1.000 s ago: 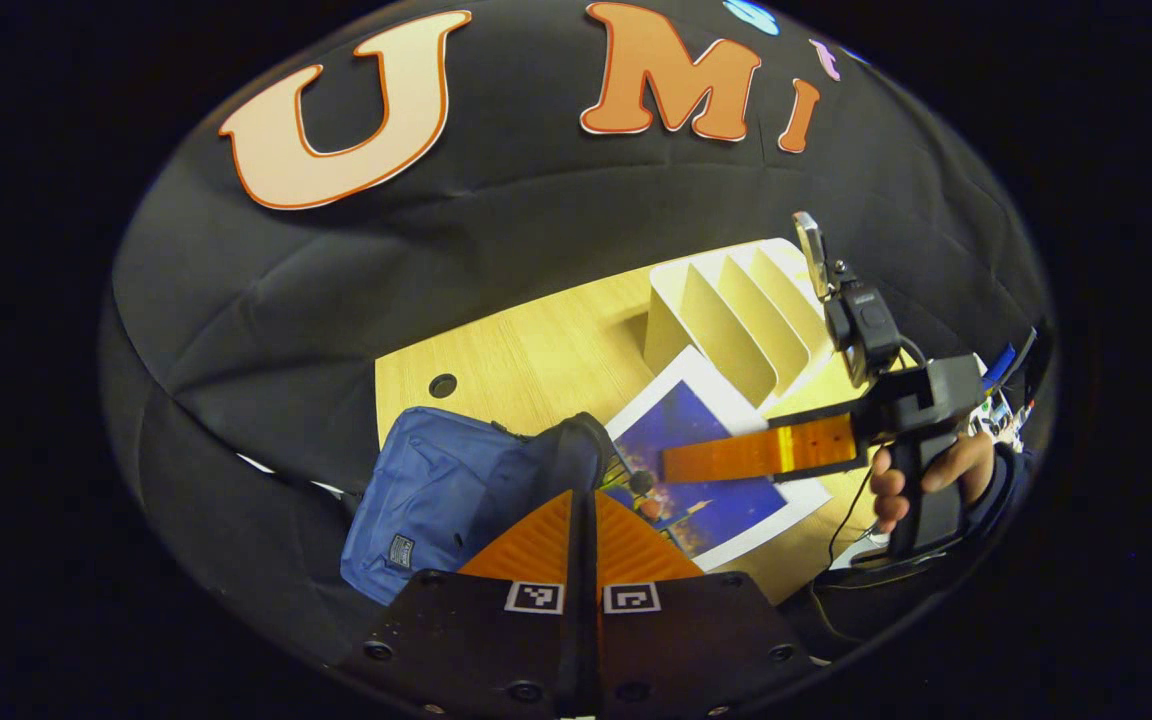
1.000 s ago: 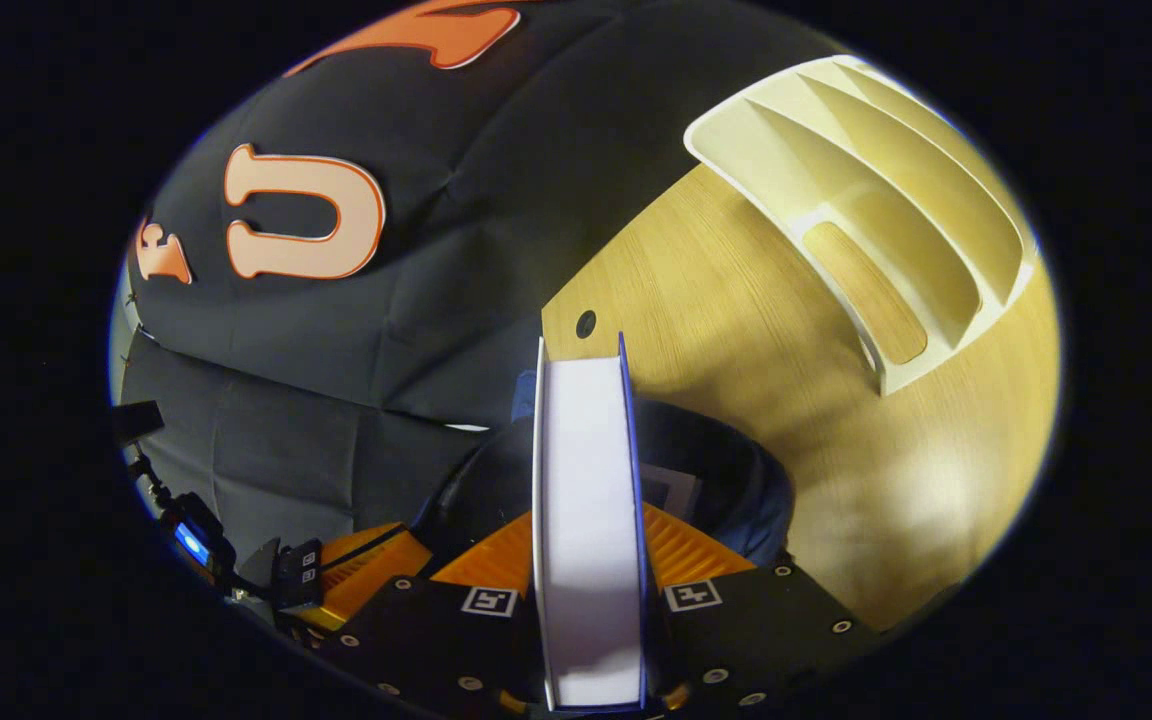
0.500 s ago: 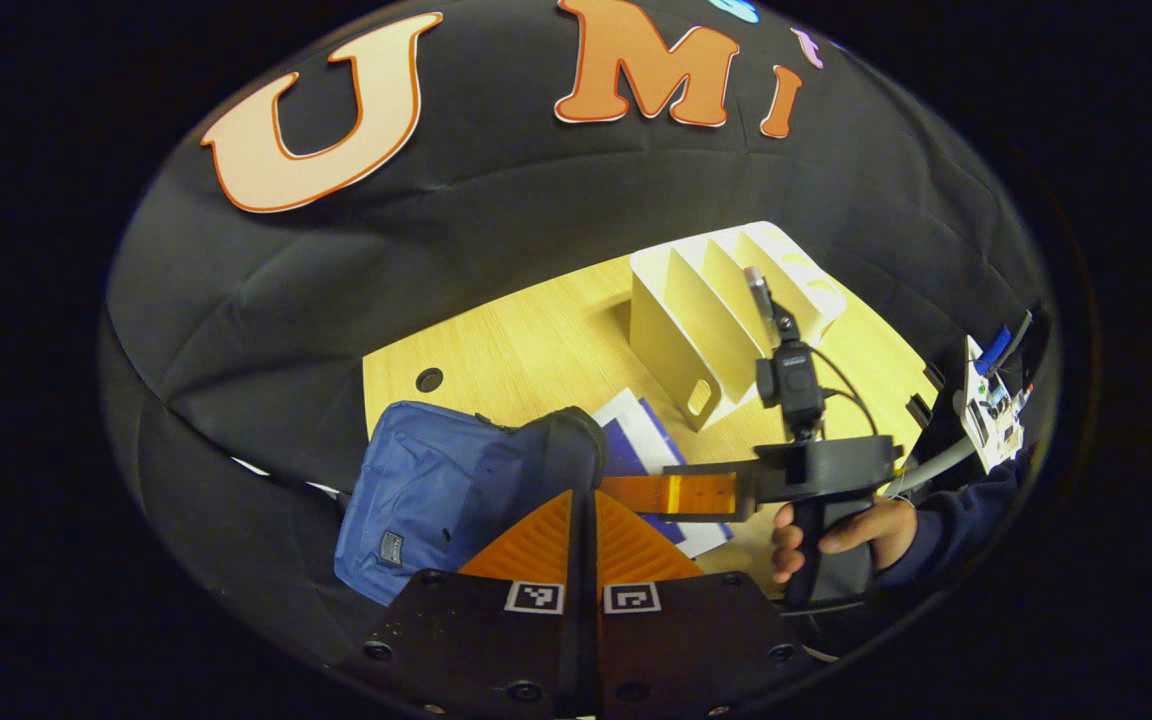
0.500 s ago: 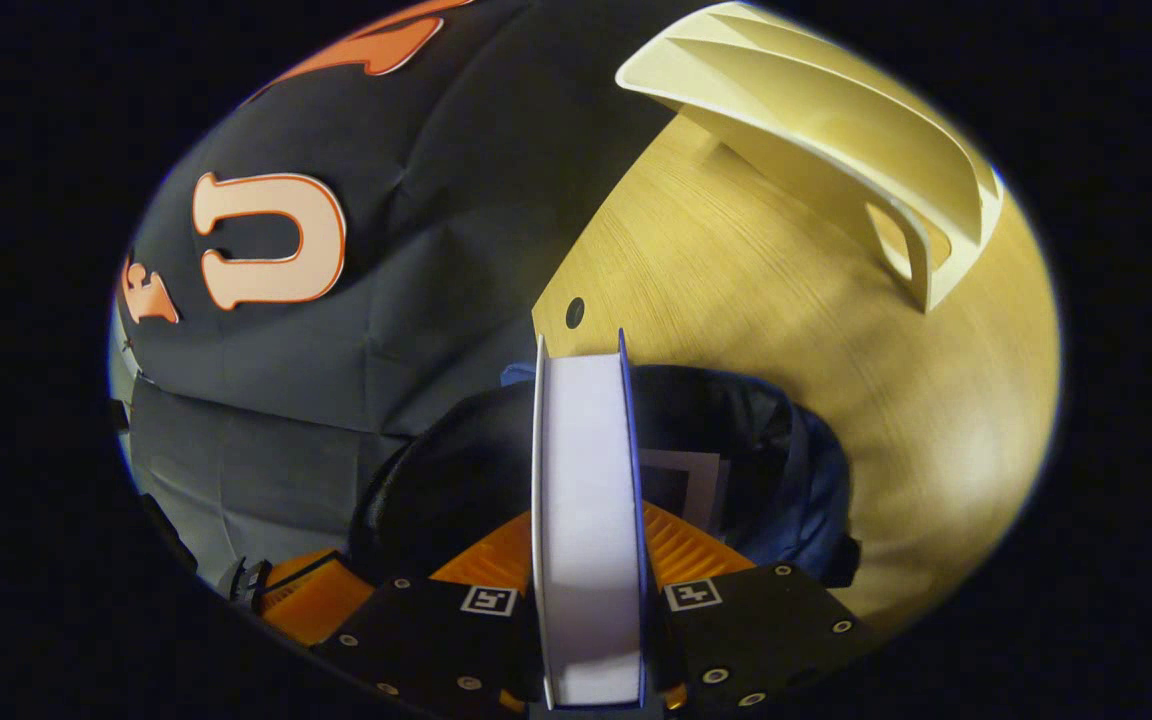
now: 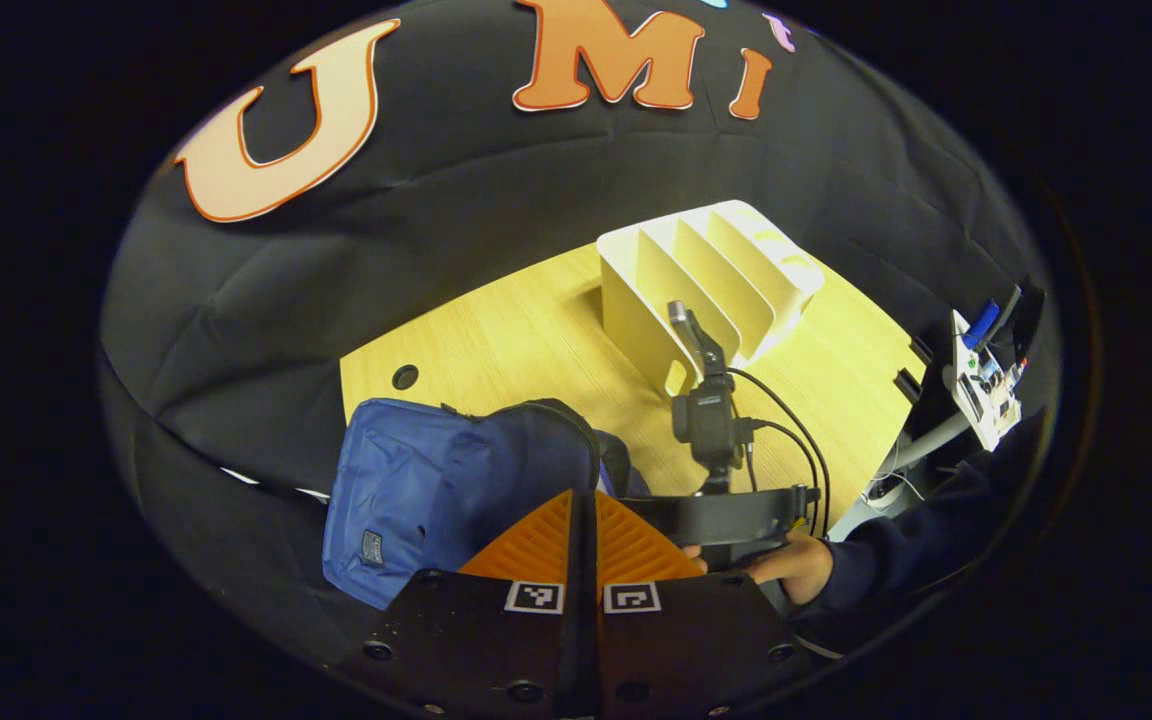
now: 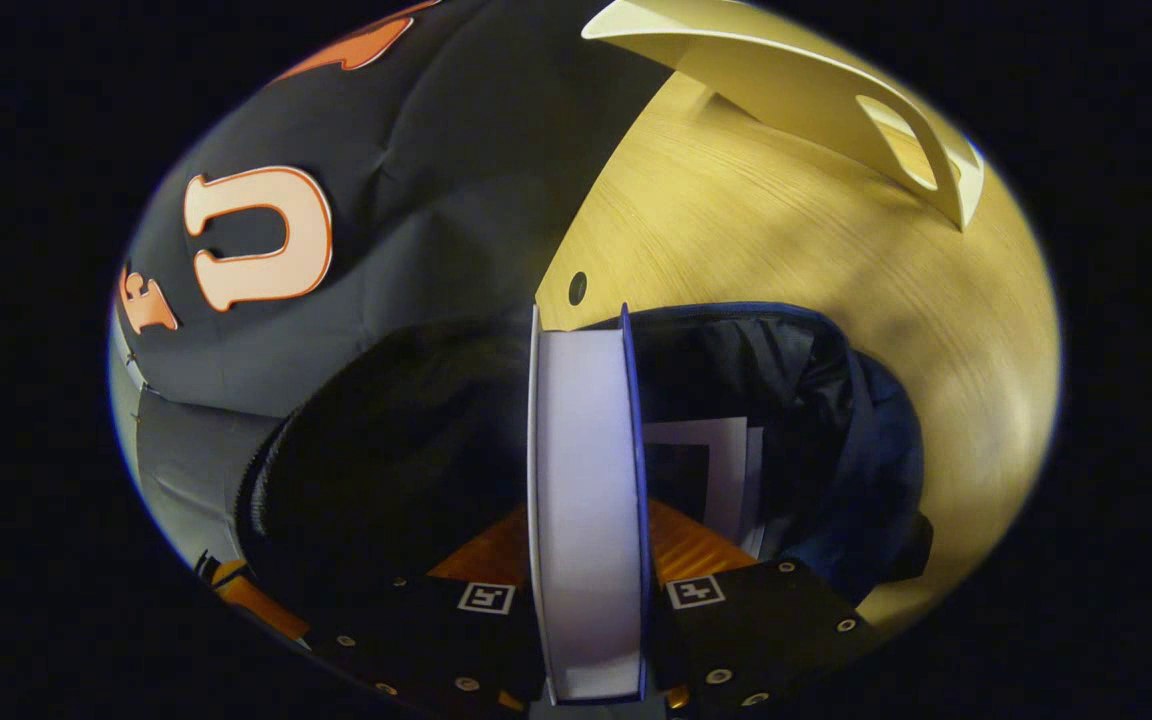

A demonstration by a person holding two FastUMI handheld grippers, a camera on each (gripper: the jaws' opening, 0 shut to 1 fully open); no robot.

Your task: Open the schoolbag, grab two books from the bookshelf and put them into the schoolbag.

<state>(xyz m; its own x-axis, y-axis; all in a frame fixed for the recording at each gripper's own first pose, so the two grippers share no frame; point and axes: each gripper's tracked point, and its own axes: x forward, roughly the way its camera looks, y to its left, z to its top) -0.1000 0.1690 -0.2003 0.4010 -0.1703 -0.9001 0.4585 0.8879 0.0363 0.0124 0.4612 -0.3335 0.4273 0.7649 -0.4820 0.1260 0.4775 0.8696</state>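
The blue schoolbag (image 5: 436,490) lies on the wooden table (image 5: 516,340) with its mouth open. My left gripper (image 5: 581,495) is shut at the bag's dark rim and seems to pinch the lifted black flap (image 6: 386,450). My right gripper (image 6: 584,520) is shut on a book (image 6: 586,480), seen edge-on with white pages between blue covers, lowered into the open mouth. Another book (image 6: 721,480) lies inside the schoolbag (image 6: 876,450). In the left gripper view the right gripper's body (image 5: 726,515) and the hand (image 5: 791,565) holding it sit just right of the bag. The cream bookshelf (image 5: 706,270) stands behind with bare slots.
The bookshelf (image 6: 806,90) sits far right on the table (image 6: 786,260). A round cable hole (image 5: 404,377) is near the table's back left corner. A circuit board on a stand (image 5: 981,380) and cables hang off the table's right edge.
The right gripper has swung from flat over the table to pointing down and has carried the book into the bag's mouth. The left gripper stays shut at the bag.
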